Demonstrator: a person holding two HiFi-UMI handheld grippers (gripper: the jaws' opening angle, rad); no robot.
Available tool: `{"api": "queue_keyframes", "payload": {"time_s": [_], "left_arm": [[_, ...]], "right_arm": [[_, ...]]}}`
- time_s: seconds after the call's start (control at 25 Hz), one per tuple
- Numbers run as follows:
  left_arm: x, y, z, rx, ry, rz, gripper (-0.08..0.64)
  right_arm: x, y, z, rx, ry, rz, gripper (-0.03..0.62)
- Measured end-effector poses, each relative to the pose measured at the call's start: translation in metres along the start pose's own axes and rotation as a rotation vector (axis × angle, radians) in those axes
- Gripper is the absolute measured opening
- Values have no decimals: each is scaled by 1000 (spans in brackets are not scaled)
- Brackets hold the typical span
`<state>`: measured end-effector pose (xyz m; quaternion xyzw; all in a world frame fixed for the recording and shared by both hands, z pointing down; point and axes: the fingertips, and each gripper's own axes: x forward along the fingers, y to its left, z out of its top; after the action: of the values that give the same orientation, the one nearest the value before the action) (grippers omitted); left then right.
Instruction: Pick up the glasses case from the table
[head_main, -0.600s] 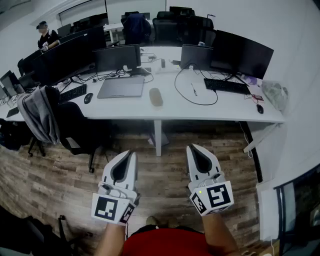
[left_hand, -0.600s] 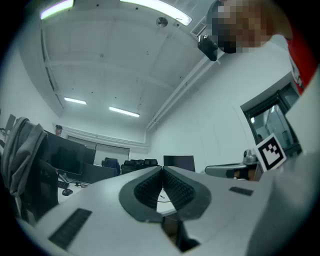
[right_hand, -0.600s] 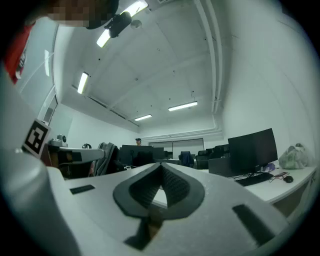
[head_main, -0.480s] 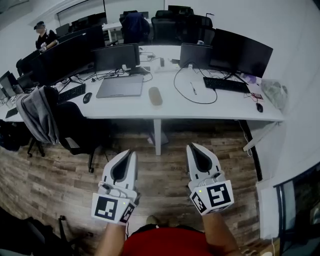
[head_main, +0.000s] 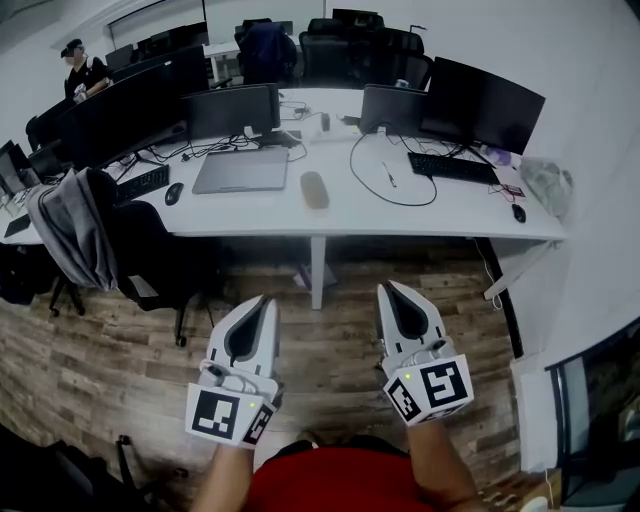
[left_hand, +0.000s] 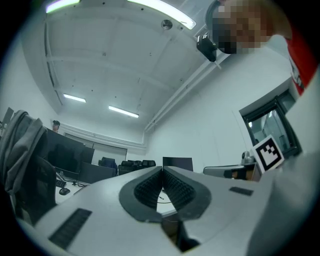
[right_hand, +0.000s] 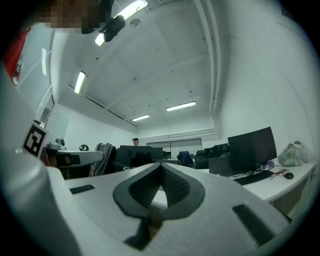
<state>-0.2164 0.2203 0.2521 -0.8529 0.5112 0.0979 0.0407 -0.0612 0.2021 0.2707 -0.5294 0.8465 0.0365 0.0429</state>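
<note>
The glasses case (head_main: 314, 190) lies flat on the white table (head_main: 420, 218), just to the right of the closed laptop (head_main: 241, 170), with a small bare gap between the two. Nothing lies on the case and nothing touches it. It looks like a long, rounded, beige thing with its long side pointing away from me.

My two tongs are well apart from the laptop, on my side of it, and both hang over the wooden floor (head_main: 325, 345) in front of the table edge. The left gripper (head_main: 265, 301) is almost straight below the laptop in the head view, and the right gripper (head_main: 389, 289) is lower and to the right of the laptop. Both are clenched with nothing inside: in each gripper view the ribbed pads meet at the tip.

So I judge that the task is at its very beginning, in the approach, and the case is not yet reached. For the next move I think I must step towards the table, bring one gripper over the spot beside the laptop, release its jaws, and put them across the narrow width of the case. The right gripper seems a little better placed, because the laptop is on the other side.
</note>
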Motion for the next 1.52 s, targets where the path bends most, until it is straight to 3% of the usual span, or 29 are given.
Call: {"api": "queue_keyframes", "payload": {"time_s": [0.4, 0.68, 1.2, 1.52], "left_arm": [[24, 28, -21, -39, -4, -33, 11], [93, 43, -51, -25, 16, -16, 11], [300, 89, -123, 21, 98, 149, 12], [387, 115, -162, 32, 169, 284, 12]], "right_arm": [[28, -3, -13, -40, 12, -41, 5], [83, -52, -33, -65, 12, -34, 5], [243, -208, -72, -57, 31, 94, 5], [312, -266, -93, -14, 65, 200, 5]]}}
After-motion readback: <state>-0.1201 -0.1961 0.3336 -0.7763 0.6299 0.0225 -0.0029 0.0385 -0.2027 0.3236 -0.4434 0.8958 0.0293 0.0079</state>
